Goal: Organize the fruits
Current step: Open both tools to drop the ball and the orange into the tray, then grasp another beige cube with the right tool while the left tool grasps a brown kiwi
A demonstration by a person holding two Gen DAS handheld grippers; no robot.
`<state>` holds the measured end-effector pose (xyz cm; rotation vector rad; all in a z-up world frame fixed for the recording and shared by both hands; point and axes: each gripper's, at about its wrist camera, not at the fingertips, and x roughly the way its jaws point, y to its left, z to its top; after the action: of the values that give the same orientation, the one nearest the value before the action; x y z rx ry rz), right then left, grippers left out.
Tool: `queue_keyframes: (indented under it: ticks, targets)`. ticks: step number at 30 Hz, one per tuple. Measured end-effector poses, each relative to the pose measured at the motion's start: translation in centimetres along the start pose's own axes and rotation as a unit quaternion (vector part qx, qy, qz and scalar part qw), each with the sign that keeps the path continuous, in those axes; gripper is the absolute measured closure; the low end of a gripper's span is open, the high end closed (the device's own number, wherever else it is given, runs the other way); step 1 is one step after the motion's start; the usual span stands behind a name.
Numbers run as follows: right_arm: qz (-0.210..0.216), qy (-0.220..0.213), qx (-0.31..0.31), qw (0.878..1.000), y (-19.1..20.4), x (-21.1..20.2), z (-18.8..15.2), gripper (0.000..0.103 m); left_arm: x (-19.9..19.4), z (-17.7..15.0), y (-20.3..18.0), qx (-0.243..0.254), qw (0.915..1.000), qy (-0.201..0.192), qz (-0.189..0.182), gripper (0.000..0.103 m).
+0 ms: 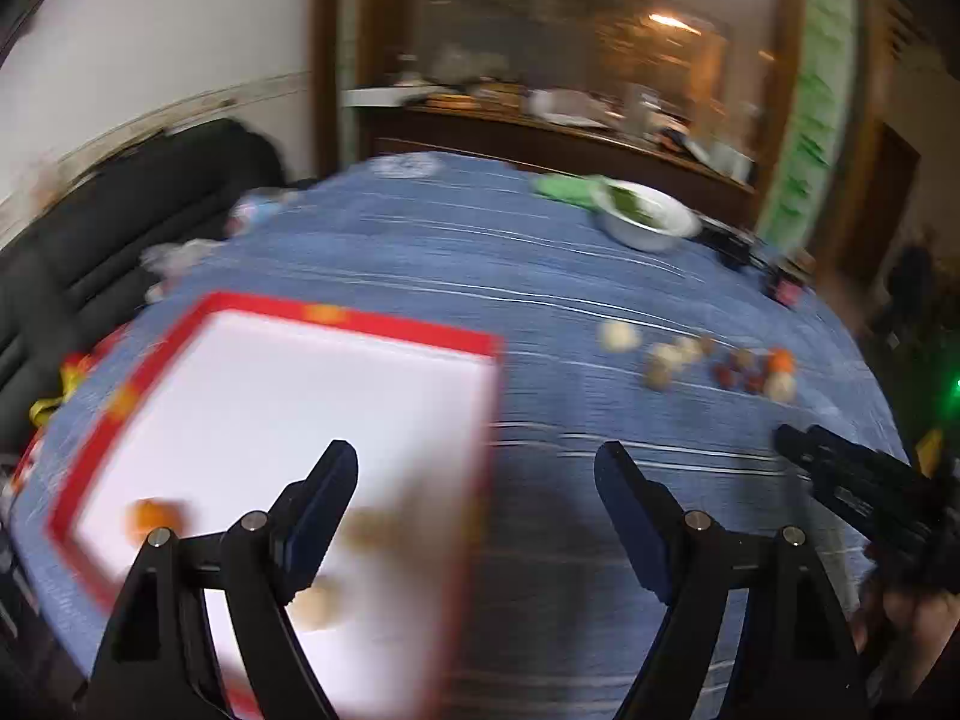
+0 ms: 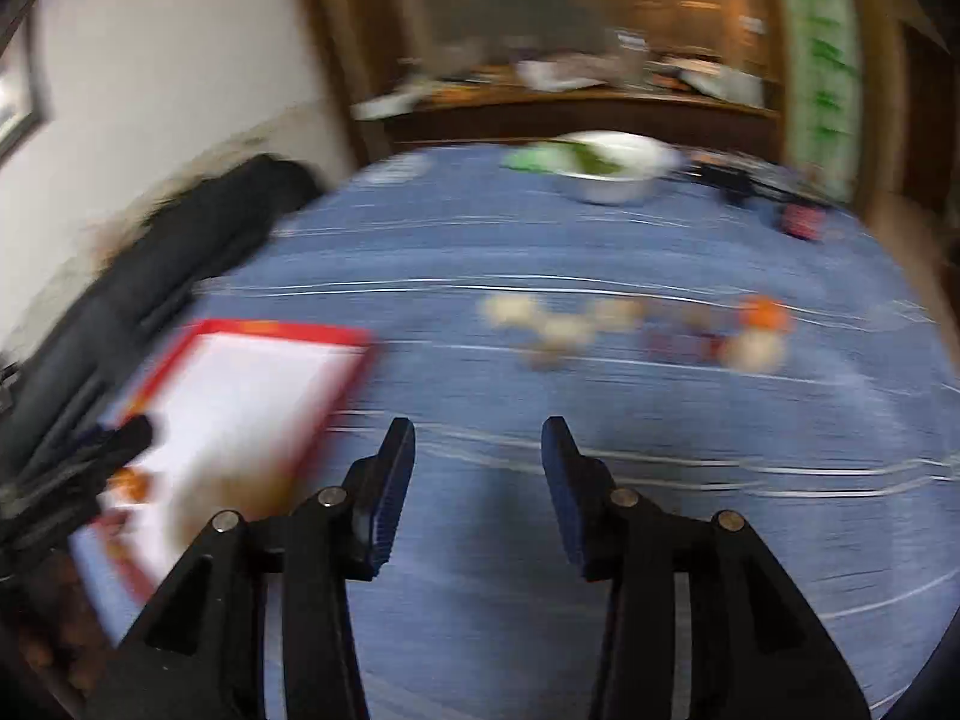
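My left claw point(image 1: 477, 462) hangs with fingers wide apart and nothing between them, over the near right edge of the red-rimmed white tray point(image 1: 414, 339). An orange fruit point(image 1: 153, 519) and some pale ones lie in the tray, blurred. My right claw point(image 2: 478, 441) is also spread and bare, above the blue tablecloth point(image 2: 600, 228). The loose fruits point(image 2: 564, 330) lie in a row farther out on the table, short of the metal bowl point(image 2: 606, 171).

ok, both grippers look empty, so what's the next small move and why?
Probably send the right gripper, jaws open and empty, forward to the loose cluster of small round fruits on the blue striped tablecloth. A few fruits already lie in the red-rimmed white tray; the left gripper hangs open over its edge.
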<state>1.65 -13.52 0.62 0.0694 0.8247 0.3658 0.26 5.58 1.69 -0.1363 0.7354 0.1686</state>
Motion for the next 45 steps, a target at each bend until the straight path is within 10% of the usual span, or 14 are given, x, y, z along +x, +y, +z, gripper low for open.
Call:
queue_keyframes:
  ticks: [8,16,23,34,40,45]
  targets:
    - [-0.078,0.060,0.037,0.994,-12.0,4.5,1.5,0.058,6.9,1.2,-7.3,0.034,0.9974,0.056,-0.029,0.022]
    - [-0.086,0.070,0.003,0.994,-12.5,7.9,4.1,0.058,10.9,1.9,-9.4,0.022,0.9964,0.077,-0.029,0.023]
    - [-0.069,0.064,0.009,0.996,-12.9,8.4,4.4,0.076,13.2,2.1,-9.1,0.009,0.9958,0.081,-0.040,0.046]
    - [-0.052,0.046,0.033,0.997,-13.3,6.9,3.8,0.076,13.7,2.7,-10.0,0.012,0.9957,0.070,-0.060,0.045]
    - [-0.039,0.039,0.043,0.998,-13.7,6.6,3.8,0.076,14.3,2.9,-10.6,0.031,0.9958,0.076,-0.040,0.083]
    - [-0.032,0.039,0.043,0.998,-13.8,6.8,3.8,0.076,13.8,2.7,-10.3,0.040,0.9947,0.081,-0.050,0.083]
